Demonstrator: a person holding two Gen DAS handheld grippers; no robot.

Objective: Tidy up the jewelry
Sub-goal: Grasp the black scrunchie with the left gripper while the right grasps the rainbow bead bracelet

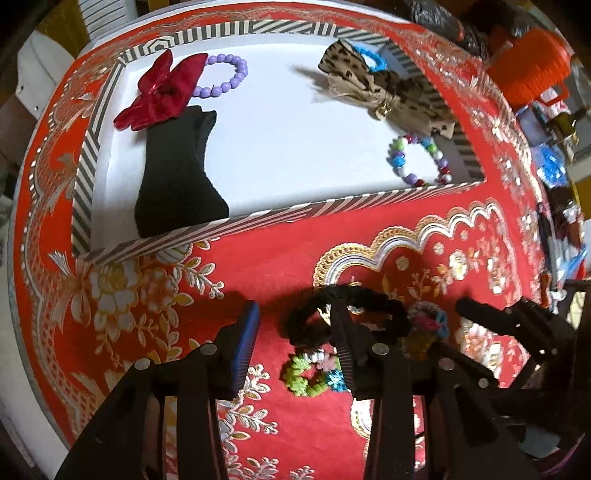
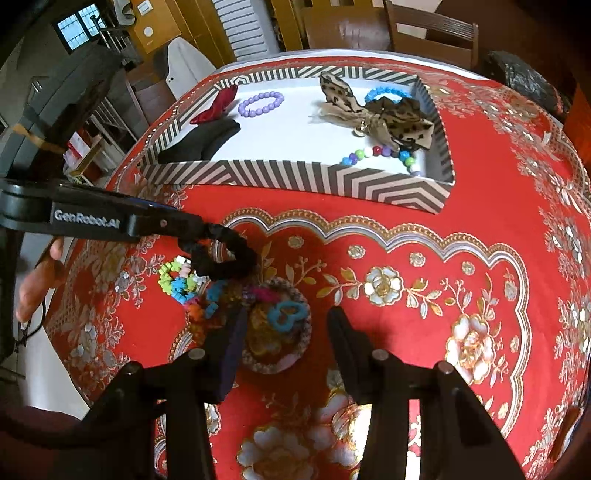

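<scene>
A striped tray (image 1: 258, 218) (image 2: 295, 181) holds a red bow (image 1: 162, 88), a purple bead bracelet (image 1: 225, 75) (image 2: 261, 103), a black cloth (image 1: 177, 177), a leopard bow (image 1: 384, 88) (image 2: 376, 110) and a multicolour bead bracelet (image 1: 417, 158) (image 2: 384, 153). On the red cloth lie a black scrunchie (image 1: 347, 314) (image 2: 225, 254), a green flower bracelet (image 1: 310, 373) (image 2: 177, 280) and a crocheted piece with blue hearts (image 2: 277, 328). My left gripper (image 1: 295, 321) is open; its right finger pokes through the scrunchie's loop. My right gripper (image 2: 288, 317) is open over the crocheted piece.
The round table's red and gold cloth (image 2: 443, 277) spreads right of the pile. Clutter and an orange basket (image 1: 532, 66) sit at the far right edge. Chairs (image 2: 424, 29) stand behind the table. A dark bag (image 2: 524, 81) lies at the back right.
</scene>
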